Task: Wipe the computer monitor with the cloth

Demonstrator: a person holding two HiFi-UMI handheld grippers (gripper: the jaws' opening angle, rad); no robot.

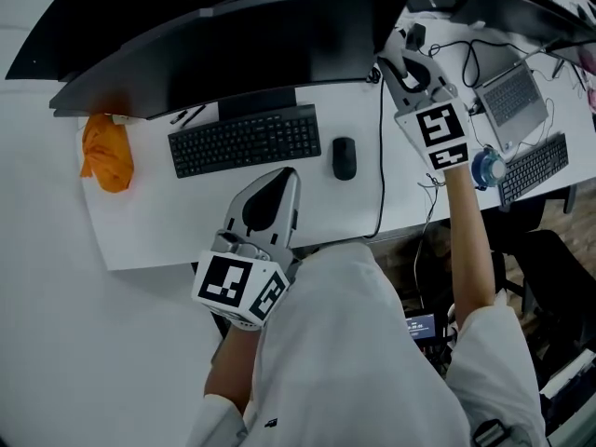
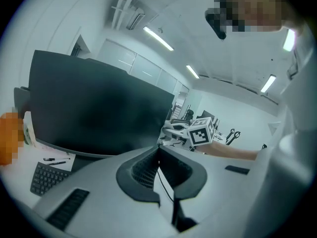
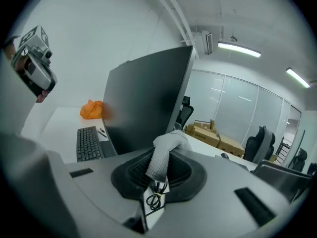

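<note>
The dark monitor (image 1: 233, 45) stands at the back of the white desk (image 1: 158, 222), its screen off. My right gripper (image 1: 396, 56) is at the monitor's right edge, shut on a grey-white cloth (image 3: 168, 145) that sticks up out of its jaws. In the right gripper view the cloth's tip lies close to the monitor's (image 3: 148, 98) edge; I cannot tell whether they touch. My left gripper (image 1: 277, 182) hovers low in front of the keyboard (image 1: 244, 141), shut and empty. Its own view faces the screen (image 2: 99, 108), with the jaws closed together.
A black mouse (image 1: 344, 157) lies right of the keyboard, and a cable (image 1: 381, 156) runs down the desk beside it. An orange bundle (image 1: 107, 152) sits at the desk's left. At the right are a laptop (image 1: 509, 94), a second keyboard (image 1: 534, 166) and a blue tape roll (image 1: 487, 168).
</note>
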